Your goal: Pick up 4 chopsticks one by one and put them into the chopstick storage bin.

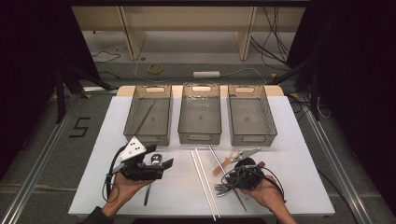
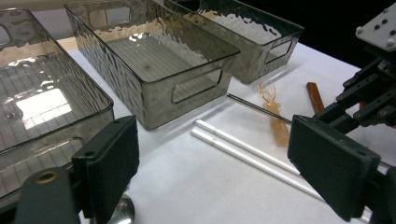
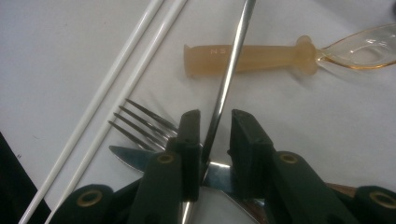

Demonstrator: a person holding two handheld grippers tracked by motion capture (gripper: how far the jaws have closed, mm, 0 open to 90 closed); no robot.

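Right gripper (image 3: 212,140) down on table (image 1: 299,186), jaws narrowed around metal chopstick (image 3: 229,79) lying among fork (image 3: 140,121) and knife (image 3: 126,156), not yet pinching; left gripper (image 2: 210,177) wide, empty; next: close fully, lift toward a bin (image 1: 247,116).

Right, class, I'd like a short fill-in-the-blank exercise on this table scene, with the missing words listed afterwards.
1. At the far side of the white table stand ____ clear bins in a row.
2. In the right gripper view, a thin metal rod runs between the jaws of the right gripper, and a metal ____ with four tines lies beside them.
3. The two long chopsticks lying side by side are ____ in colour.
4. The left gripper has its jaws wide ____.

Missing words: three; fork; white; open
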